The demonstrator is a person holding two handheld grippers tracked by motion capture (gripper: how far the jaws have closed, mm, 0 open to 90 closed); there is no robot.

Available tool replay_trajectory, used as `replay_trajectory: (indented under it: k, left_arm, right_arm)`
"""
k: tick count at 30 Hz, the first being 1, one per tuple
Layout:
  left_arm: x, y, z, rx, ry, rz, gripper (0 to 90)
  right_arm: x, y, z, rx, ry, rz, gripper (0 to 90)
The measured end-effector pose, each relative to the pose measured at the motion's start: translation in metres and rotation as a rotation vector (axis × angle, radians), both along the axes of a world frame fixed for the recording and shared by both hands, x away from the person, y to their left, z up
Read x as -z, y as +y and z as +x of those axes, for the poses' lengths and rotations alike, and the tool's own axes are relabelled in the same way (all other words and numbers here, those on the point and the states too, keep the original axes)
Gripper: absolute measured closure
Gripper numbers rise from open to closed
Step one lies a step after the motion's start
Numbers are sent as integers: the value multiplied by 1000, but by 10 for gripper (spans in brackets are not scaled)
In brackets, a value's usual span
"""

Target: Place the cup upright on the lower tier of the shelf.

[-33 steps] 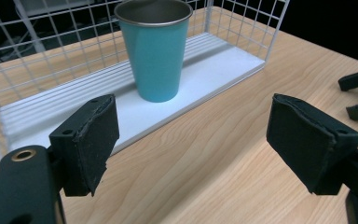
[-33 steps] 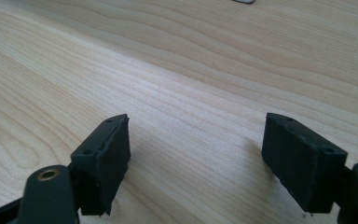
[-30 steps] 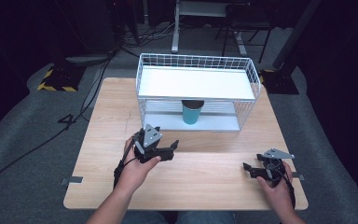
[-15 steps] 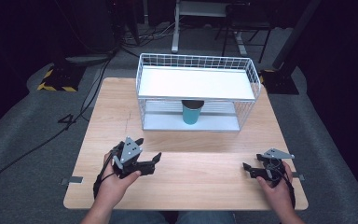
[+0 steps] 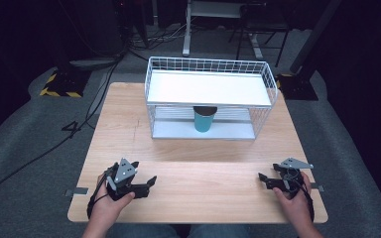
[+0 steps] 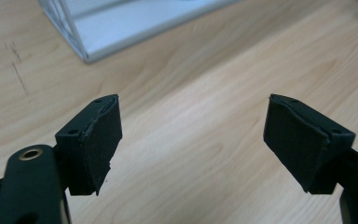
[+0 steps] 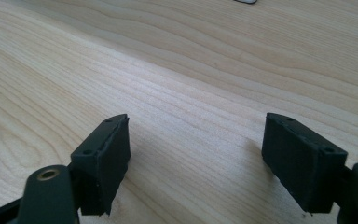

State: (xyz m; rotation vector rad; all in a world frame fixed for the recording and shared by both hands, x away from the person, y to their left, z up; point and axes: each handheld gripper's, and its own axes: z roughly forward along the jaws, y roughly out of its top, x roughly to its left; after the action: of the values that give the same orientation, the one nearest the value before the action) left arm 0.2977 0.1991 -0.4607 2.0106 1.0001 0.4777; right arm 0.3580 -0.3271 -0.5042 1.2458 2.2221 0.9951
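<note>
A teal cup [image 5: 204,120] stands on the lower level of a white wire shelf [image 5: 265,79] at the back of the wooden table [image 5: 198,148]. My left gripper [image 5: 149,182] rests low near the table's front left, held by a hand, its jaws spread wide with bare wood between them [image 6: 193,140]. My right gripper [image 5: 263,179] sits near the front right corner, also open, with nothing between its fingers [image 7: 196,154]. Both grippers are far from the cup. A corner of the shelf's base [image 6: 121,32] appears in the left gripper view.
The shelf has a flat white top panel [image 5: 208,88] directly over the cup. Wide bare wood lies between the grippers and the shelf. Cables [image 5: 94,99] and stand legs [image 5: 186,39] cross the dark floor behind the table.
My left gripper has drawn back toward the front left edge of the table, away from the shelf. The right gripper has stayed put.
</note>
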Motion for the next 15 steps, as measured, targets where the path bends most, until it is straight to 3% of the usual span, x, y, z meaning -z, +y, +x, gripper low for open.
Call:
replay_trajectory:
  k: [10, 15]
  left_arm:
    - [30, 21, 4, -25, 119, 49, 194]
    - [38, 29, 5, -20, 152, 91, 177]
  right_arm:
    - [0, 0, 0, 0, 0, 0, 240]
    - [0, 0, 0, 0, 0, 0, 240]
